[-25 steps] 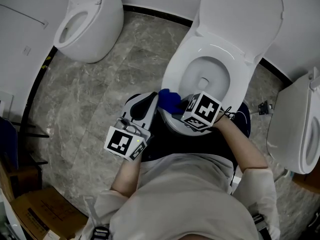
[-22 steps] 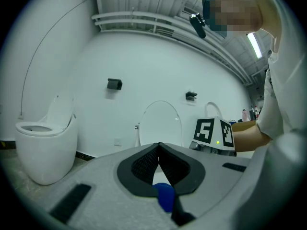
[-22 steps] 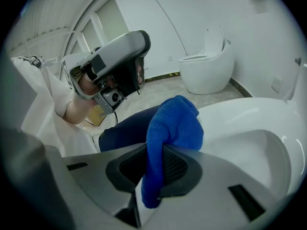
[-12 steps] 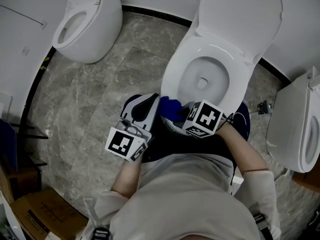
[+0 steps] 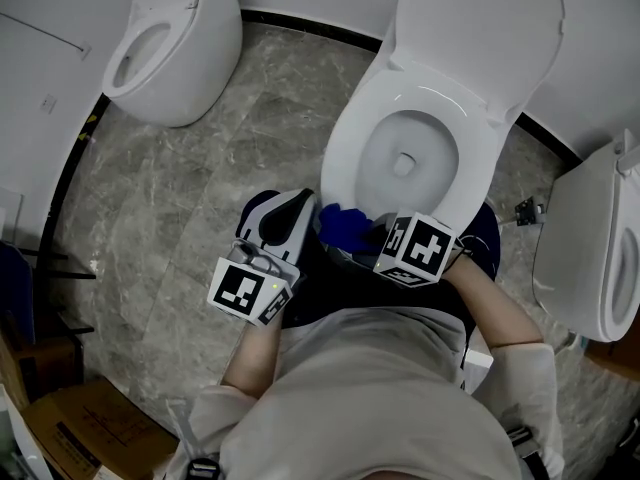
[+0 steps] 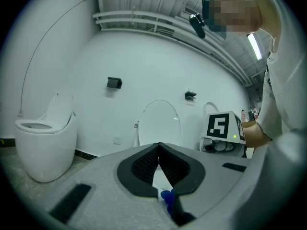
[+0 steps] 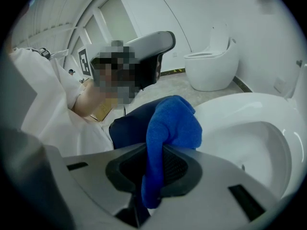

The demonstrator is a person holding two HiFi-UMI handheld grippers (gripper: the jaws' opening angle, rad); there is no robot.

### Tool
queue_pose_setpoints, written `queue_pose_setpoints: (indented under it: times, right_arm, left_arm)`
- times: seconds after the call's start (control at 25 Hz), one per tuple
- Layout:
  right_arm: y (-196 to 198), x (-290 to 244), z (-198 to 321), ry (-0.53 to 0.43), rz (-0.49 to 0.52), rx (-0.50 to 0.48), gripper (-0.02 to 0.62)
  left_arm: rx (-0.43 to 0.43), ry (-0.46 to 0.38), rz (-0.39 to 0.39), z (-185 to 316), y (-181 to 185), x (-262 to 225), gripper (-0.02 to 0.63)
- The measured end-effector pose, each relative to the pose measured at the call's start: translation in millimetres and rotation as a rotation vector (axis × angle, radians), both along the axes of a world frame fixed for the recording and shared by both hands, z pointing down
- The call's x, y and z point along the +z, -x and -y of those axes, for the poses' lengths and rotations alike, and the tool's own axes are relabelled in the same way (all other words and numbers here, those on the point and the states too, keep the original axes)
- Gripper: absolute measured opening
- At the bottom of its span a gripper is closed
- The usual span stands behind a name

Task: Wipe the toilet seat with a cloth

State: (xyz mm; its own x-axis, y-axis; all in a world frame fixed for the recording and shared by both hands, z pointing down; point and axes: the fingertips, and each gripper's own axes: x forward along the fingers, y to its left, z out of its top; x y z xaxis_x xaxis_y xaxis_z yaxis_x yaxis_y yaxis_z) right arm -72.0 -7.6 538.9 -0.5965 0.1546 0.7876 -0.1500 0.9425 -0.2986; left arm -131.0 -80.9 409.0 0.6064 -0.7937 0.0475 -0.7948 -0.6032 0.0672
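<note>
The right gripper is pinching a blue cloth between its two jaws. The cloth's bunched end is standing up above the pads and a short tail is hanging below them. In the head view, the right gripper is pointing towards the person's left. It is holding the cloth at the near front rim of the white toilet seat. Whether the cloth is touching the seat cannot be told. The seat is curving away just beside and behind the cloth, and the lid is standing raised behind the bowl.

The left gripper is empty, with its jaws pressed together at their tips. In the head view, the left gripper is hovering just beside the cloth, off the seat's left side and over the person's dark-trousered knee.

A second toilet is standing well apart at the left on the grey marbled floor, and a third toilet is showing at the right edge.
</note>
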Motion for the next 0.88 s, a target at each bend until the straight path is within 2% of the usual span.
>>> queue_pose_setpoints:
  times: [0.24,0.88]
  right_arm:
    - [-6.1,-0.2,-4.2,0.007,-0.001,0.006,0.051]
    - [-39.0,0.7,-5.4,0.020,0.028,0.101,0.051]
  left_arm:
    - [0.004,0.002,-0.006,-0.1,-0.2,1.3,0.008]
    - [0.023,0.013,0.005,1.5,-8.0,6.3,0.008]
